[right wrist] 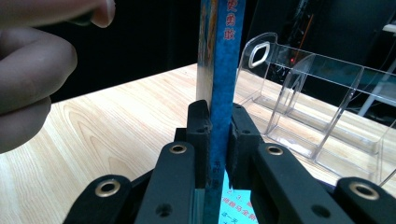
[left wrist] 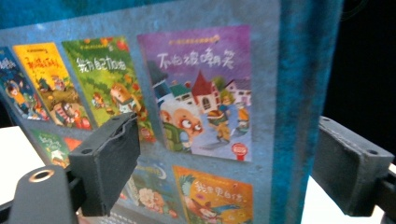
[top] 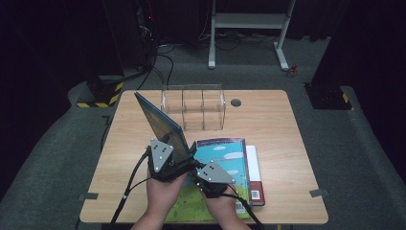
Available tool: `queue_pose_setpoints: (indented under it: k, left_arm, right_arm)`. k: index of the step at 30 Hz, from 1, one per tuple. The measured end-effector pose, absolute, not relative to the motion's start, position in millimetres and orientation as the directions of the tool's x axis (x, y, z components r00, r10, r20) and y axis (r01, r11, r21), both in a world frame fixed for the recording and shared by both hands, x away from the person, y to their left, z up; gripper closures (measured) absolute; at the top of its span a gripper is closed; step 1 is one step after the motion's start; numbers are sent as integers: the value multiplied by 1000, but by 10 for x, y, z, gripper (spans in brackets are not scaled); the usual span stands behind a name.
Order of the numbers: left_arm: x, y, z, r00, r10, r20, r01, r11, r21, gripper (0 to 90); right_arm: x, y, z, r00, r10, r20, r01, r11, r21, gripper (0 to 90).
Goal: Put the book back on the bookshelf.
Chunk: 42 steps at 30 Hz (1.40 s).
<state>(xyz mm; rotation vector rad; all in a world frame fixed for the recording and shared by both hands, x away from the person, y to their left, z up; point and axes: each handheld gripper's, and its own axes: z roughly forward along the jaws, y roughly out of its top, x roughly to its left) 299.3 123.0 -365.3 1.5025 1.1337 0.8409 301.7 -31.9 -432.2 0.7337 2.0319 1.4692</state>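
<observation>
While the right gripper (right wrist: 217,140) clamps the spine of the thin blue-covered picture book (top: 160,127), holding it upright and tilted over the light wooden table (top: 287,143), the step in hand looks like carrying that book to the clear plastic divided file rack (top: 194,108) at the back. The left gripper (left wrist: 224,168) stands released, jaws wide on either side of the book's back cover, pads not touching. Next move likely needs the book lifted clear, edge lined up with a rack slot. Both hands sit close together at the near edge, above the stack of other flat picture books (top: 230,167).
</observation>
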Motion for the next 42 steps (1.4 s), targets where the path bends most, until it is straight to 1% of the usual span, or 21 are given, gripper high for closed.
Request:
queue_pose_setpoints:
  k: [7, 15, 24, 31, 35, 42]
  left_arm:
    - [2986, 1297, -3726, 307, 949, -71, 252, -9, 968, 163]
    - [2936, 1366, -3744, 318, 945, -77, 256, -7, 967, 171]
    - [2859, 1393, -3742, 334, 940, -61, 248, -25, 969, 257]
    - [2805, 1417, -3757, 328, 943, -49, 231, -30, 973, 284]
    - [2785, 1424, -3772, 331, 943, -40, 215, -35, 976, 335]
    - [2759, 1456, -3781, 321, 946, -38, 201, -29, 979, 393]
  right_arm:
    - [2988, -270, -4330, -719, 685, -122, 107, 282, 954, 815]
    - [2957, -238, -4338, -730, 673, -119, 110, 287, 952, 806]
    - [2947, -211, -4346, -750, 653, -107, 114, 286, 951, 781]
    - [2932, -187, -4356, -758, 645, -100, 118, 285, 951, 773]
    - [2927, -164, -4373, -761, 641, -98, 122, 290, 949, 756]
    - [2930, -139, -4394, -773, 629, -87, 138, 300, 944, 742]
